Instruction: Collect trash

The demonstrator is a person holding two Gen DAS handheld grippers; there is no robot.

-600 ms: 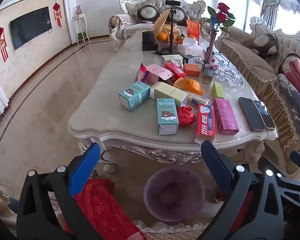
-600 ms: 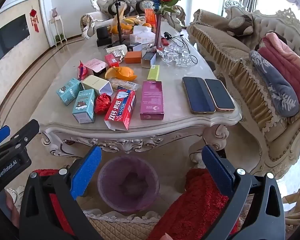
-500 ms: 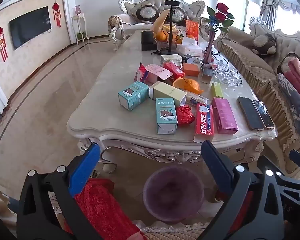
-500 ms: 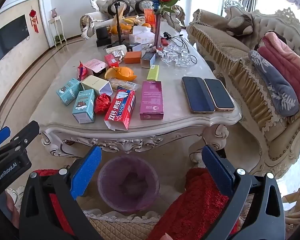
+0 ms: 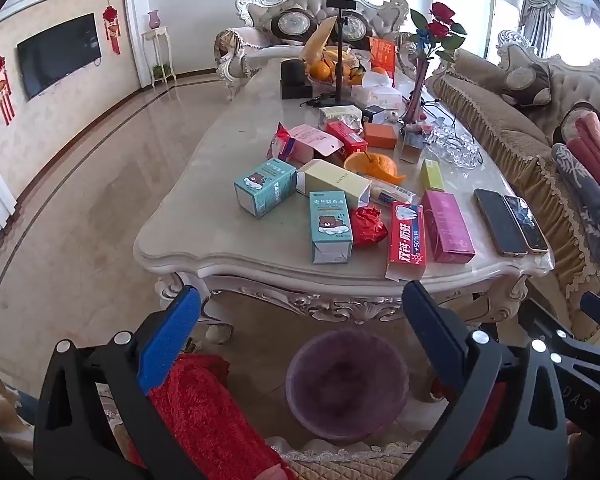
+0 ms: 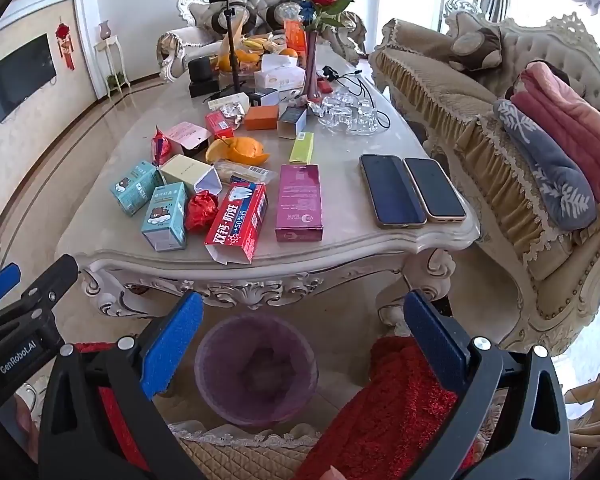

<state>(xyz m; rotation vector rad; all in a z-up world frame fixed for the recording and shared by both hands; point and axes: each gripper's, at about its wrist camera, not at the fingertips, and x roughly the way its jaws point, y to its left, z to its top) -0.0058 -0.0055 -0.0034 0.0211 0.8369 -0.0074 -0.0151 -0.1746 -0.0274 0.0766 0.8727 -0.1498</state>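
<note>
Below, both grippers' fingers (image 5: 168, 336) wide apart, empty — purple bin (image 6: 256, 368) between them; boxes (image 6: 236, 224) beyond, untouched.

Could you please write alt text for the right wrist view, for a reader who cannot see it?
The open, empty right gripper hangs over a purple bin on the floor before a marble table. The table holds small boxes, a red wrapper, orange peel and two phones. A sofa stands at right.

Cluttered table (image 6: 340, 248) ahead, bin below

My right gripper (image 6: 302, 320) gapes empty over the purple bin (image 6: 256, 372); the red toothpaste box (image 6: 238, 226) overhangs the edge.
</note>
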